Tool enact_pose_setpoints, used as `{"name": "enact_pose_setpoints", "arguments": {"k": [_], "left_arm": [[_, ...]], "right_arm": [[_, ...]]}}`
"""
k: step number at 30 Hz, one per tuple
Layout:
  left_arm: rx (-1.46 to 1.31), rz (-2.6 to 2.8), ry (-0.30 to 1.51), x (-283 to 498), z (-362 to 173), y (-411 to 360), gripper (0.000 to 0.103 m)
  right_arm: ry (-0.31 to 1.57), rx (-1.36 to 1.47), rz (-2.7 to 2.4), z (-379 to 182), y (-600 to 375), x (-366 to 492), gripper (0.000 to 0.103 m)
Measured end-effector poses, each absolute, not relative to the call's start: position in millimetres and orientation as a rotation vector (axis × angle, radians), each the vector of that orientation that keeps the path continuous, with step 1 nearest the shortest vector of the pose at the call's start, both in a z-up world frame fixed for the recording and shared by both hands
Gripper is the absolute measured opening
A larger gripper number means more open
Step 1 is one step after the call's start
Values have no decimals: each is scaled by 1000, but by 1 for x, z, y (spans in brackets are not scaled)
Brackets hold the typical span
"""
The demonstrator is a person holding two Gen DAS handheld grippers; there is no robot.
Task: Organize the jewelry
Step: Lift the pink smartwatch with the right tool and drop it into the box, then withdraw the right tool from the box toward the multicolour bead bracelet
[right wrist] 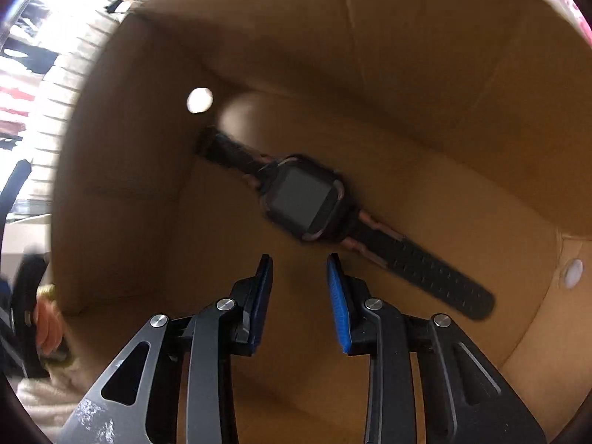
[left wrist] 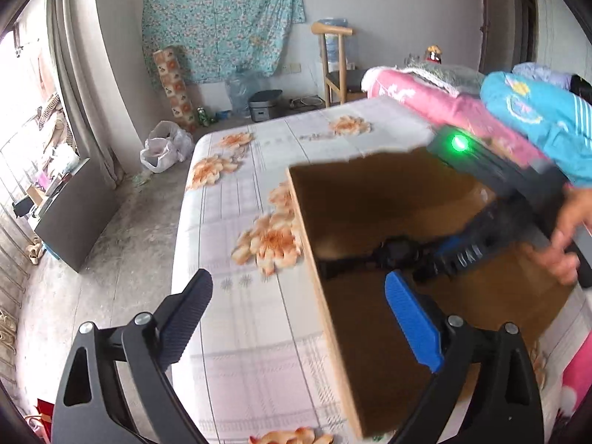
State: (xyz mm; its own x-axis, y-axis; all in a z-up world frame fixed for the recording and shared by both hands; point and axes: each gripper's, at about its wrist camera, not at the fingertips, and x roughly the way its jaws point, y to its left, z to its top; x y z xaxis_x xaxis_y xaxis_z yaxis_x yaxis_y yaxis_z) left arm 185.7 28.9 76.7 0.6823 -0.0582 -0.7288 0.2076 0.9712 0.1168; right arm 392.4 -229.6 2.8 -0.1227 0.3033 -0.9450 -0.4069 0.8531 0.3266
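Black square-faced wristwatch [right wrist: 307, 199] flat on brown cardboard box [right wrist: 462, 85] floor, at 12 o'clock from right hand-held gripper [right wrist: 299, 270], nearer one; strap runs 10-to-4. Both hand-held grippers released, empty; left hand-held gripper [left wrist: 296, 296] straddles box wall.

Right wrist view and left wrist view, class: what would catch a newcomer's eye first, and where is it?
First, the black watch lying flat on the floor of the cardboard box, just beyond the right gripper, whose fingers stand apart with nothing between them. In the left wrist view, the box sits on a flower-print bedsheet, the left gripper spread wide astride its near wall.
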Motion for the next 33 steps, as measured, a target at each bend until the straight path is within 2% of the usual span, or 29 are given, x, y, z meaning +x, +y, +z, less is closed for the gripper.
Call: {"name": "enact_pose_setpoints", "arguments": {"k": [8,14,17,21,23,25,27,29,30,32,33], "left_arm": [[140,-153,828,155,54,39,97],[37,-178,806,135,60,50,97],[6,-185,772,120,64,54,97],[-14,-190,742,93,62,59,97],[-25,-195,755,83,57,59,97],[-47,-193,792,72,45,57,97],[-48,-187,839,66,30,52,97],[-8,-173,904,62,11,40,97],[14,-176,917,62,4,34,97],[94,-174,935,59,-12,19,97],[135,-159,945,59,-18,13,97]], "right_arm": [[1555,154,543,5,-245,417,29],[1489,338,514,6,-266,425,29],[1455,344,503,13,-271,424,35],[1378,364,533,46,-283,406,38],[1286,327,531,73,-300,390,46],[1179,285,524,108,-309,366,49],[1069,244,514,141,-324,334,59],[955,193,486,173,-335,300,75],[896,152,461,187,-338,276,79],[812,70,430,191,-346,246,93],[767,20,406,191,-347,227,96]]}}
